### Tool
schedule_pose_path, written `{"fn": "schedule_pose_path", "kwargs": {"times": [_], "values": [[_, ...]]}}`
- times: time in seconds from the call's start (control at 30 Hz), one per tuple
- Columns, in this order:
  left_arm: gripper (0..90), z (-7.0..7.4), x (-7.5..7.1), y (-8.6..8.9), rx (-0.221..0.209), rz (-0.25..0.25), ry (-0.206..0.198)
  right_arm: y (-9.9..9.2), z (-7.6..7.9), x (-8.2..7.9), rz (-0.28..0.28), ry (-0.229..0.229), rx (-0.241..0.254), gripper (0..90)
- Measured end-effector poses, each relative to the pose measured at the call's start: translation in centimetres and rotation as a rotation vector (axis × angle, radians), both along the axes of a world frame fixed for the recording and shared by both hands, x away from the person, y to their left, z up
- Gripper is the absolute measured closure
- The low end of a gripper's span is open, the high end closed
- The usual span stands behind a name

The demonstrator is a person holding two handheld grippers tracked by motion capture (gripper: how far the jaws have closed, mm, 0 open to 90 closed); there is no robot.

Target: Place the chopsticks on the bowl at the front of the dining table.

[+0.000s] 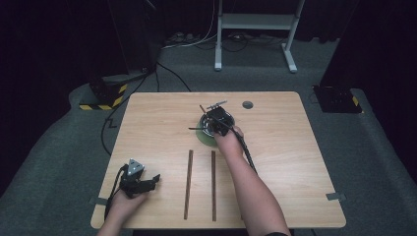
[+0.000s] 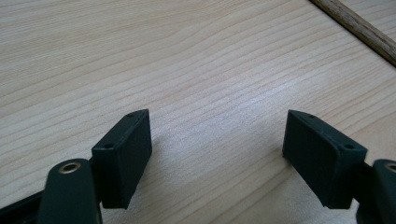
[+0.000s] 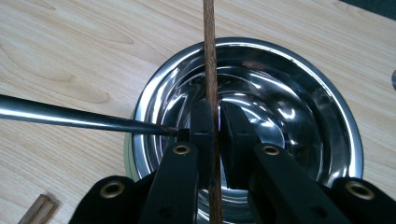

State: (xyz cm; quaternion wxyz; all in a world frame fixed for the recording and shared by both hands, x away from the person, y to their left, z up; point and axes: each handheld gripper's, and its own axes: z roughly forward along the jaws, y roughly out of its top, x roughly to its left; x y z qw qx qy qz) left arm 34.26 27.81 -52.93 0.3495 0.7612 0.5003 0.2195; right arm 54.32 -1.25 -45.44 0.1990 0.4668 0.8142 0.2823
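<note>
The right tool (image 3: 215,135) is clamped on a thin, dark-brown wooden chopstick (image 3: 208,56), straight and faintly grained, held upright over the shiny steel bowl (image 3: 327,102) on the counter (image 1: 295,147). The left tool (image 2: 217,149) rests wide open, holding nothing.

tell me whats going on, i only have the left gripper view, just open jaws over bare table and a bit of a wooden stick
Observer: The right gripper is shut on a wooden stick, over a steel bowl.
Operator: anything in the bowl
Observer: A dark metal rod leans over its rim.
Operator: how many sticks left on the table
Observer: The high view shows two long sticks lying side by side near the front edge, between the hands.
</note>
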Motion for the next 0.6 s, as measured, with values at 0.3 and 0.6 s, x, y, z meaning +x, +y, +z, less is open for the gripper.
{"fn": "schedule_pose_path", "kwargs": {"times": [0.3, 0.6], "values": [[23.9, 0.0, 0.0, 0.0, -0.003, -0.003, 0.002, 0.0, -0.5, 0.2, 0.0, 0.015, 0.009, 77.6], [24.0, 0.0, 0.0, 0.0, 0.004, -0.005, -0.002, -1.1, 0.6, -0.6, 0.004, 0.014, 0.037, 72.4]]}}
